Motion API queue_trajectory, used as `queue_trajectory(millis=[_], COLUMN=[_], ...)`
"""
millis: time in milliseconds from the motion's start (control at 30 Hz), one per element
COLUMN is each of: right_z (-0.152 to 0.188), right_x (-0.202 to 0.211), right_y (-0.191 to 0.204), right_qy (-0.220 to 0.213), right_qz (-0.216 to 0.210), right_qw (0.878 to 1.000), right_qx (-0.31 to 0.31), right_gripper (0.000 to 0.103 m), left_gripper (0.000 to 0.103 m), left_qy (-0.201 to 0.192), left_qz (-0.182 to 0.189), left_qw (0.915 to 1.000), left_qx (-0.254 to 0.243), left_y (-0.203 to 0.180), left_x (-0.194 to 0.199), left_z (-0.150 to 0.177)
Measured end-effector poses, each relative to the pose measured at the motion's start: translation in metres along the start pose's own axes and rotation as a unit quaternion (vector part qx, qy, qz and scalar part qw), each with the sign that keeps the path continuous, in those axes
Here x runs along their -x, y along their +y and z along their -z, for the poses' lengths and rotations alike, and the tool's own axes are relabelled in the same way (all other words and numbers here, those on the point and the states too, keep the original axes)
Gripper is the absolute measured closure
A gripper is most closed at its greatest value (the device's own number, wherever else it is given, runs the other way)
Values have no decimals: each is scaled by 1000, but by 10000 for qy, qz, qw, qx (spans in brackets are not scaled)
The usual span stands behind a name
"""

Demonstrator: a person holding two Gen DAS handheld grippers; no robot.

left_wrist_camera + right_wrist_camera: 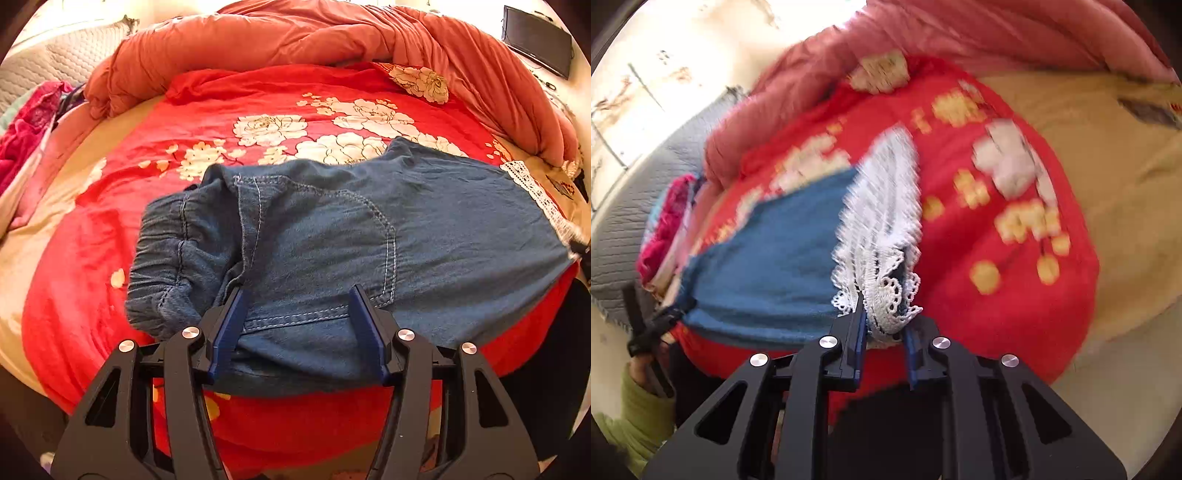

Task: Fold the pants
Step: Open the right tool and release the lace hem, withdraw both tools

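**Pants gripped at the lace hem, left jaws spread over the seat**

Denim fills the near ground of both wrist views. In the left view, the left gripper (297, 293) is seen with its blue fingers (231, 325) set well apart over the near edge of the pants (369, 240), just below a stitched back pocket (354, 254); no cloth is pinched between them. In the right view, the right gripper (882, 325) is pressed together on the white lace hem (886, 236) of a leg, a bunch of lace being held between the pads (this picture is blurred, so finer detail cannot be told).

The pants are laid across a red floral blanket (258, 99) on the bed, close to its near edge, with the gathered elastic waistband (162, 258) at the left and the lace-trimmed leg end at the far right. At the lower left of the right view, a green sleeve (635, 417) is shown beside the handle of the other tool.

Farther back, a rumpled orange quilt (295, 33) is heaped along the far side of the blanket. A pink garment (29, 129) is seen at the far left, and a dark screen (535, 40) at the upper right.
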State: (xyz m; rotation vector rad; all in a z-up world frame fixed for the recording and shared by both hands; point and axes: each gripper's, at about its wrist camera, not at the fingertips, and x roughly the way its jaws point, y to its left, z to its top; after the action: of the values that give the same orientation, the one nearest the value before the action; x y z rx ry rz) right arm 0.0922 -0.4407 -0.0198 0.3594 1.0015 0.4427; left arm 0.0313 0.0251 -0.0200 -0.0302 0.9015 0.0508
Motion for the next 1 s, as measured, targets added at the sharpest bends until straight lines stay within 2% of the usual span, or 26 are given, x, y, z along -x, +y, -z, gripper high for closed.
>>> queue_trajectory(millis=[167,267,367,433,467,600,733,900,1000], right_z=[7,10,11,14,15,19,23,20,15], right_x=[-11,-9,1,12,18,39,49,36,16], right_y=[-1,1,5,7,9,15,38,76,100], right_qy=[7,-29,-120,-246,-327,-658,-884,-856,-726], right_qz=[152,199,295,517,610,755,811,751,758], right_qw=[9999,9998,9995,9983,9976,9949,9916,9888,9864], right_qx=[-48,-36,10,80,74,134,488,970,1267], right_gripper=[83,77,69,56,54,53,45,41,40], left_gripper=[53,53,53,53,53,52,45,41,36], left_qy=[-4,-43,-87,-100,-105,-23,-20,-504,-520], left_qz=[-32,63,55,47,49,-13,-106,186,295], left_qw=[10000,10000,9999,9999,9999,10000,9999,9980,9968], left_qx=[-43,0,-29,-39,-41,-72,-88,-336,-522], left_y=[-2,1,1,0,0,-4,-14,-43,-60], left_x=[-4,-3,-1,0,0,5,24,55,51], left_z=[4,5,7,7,8,9,3,-7,-8])
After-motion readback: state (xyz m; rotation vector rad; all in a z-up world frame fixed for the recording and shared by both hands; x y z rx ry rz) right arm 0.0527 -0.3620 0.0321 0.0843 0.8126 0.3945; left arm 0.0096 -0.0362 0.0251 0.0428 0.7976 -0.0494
